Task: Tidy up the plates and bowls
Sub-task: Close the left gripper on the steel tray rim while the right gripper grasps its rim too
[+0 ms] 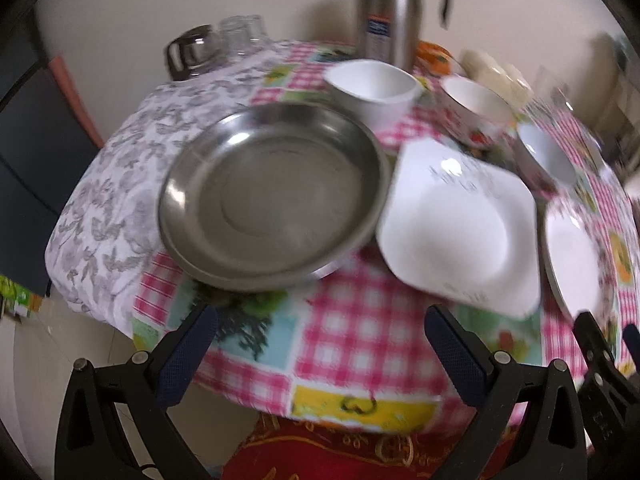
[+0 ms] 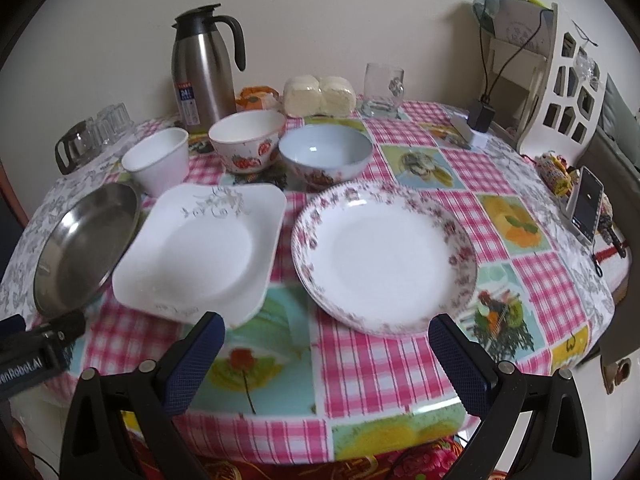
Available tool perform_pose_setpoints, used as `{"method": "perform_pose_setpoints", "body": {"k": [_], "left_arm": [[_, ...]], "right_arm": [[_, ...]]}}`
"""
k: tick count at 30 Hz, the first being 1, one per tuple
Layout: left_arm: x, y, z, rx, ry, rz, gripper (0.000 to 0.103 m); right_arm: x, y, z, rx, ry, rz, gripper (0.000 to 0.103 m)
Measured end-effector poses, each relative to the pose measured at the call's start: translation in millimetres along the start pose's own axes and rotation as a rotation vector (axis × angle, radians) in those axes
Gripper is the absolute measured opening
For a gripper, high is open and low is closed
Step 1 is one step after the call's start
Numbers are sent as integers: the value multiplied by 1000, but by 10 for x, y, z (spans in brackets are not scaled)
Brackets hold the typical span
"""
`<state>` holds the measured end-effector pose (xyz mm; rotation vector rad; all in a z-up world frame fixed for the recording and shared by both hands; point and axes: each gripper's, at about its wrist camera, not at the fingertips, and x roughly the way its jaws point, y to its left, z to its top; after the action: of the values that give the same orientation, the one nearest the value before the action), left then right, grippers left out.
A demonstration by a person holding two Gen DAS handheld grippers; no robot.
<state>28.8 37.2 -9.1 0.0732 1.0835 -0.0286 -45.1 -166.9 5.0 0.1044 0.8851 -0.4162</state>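
Observation:
A steel plate (image 1: 272,196) (image 2: 84,244), a square white plate (image 1: 456,216) (image 2: 204,244) and a round floral plate (image 2: 384,256) (image 1: 572,256) lie in a row on the table. Behind them stand a plain white bowl (image 1: 372,84) (image 2: 158,160), a strawberry bowl (image 2: 246,140) (image 1: 476,108) and a blue bowl (image 2: 324,152) (image 1: 548,156). My left gripper (image 1: 320,332) is open and empty, just short of the steel plate. My right gripper (image 2: 324,340) is open and empty, at the near edge between the square and floral plates.
A steel thermos (image 2: 204,68) (image 1: 390,8), glasses (image 2: 96,128), a glass mug (image 2: 382,84) and wrapped rolls (image 2: 320,96) stand at the back. A phone (image 2: 586,204) and a white rack (image 2: 560,80) are at the right. The round table (image 2: 384,376) has a checked cloth.

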Motion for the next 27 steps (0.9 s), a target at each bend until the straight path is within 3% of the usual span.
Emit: {"method": "perform_pose_setpoints", "body": {"k": [4,15,21,27], "left_arm": [[67,171,180,-70,-10,22,103],[176,465,724,-247,-144,23,103],[336,543,932,-293,-132,-40,103],[440,734,999,-343,-156,-3,103]], "right_arm": [[26,91,159,3,-17,25,103],[198,444,681,21,-77,105,103],[388,656,842,-3,-76,158,103],[565,784,957,-16,-51,205,103]]}}
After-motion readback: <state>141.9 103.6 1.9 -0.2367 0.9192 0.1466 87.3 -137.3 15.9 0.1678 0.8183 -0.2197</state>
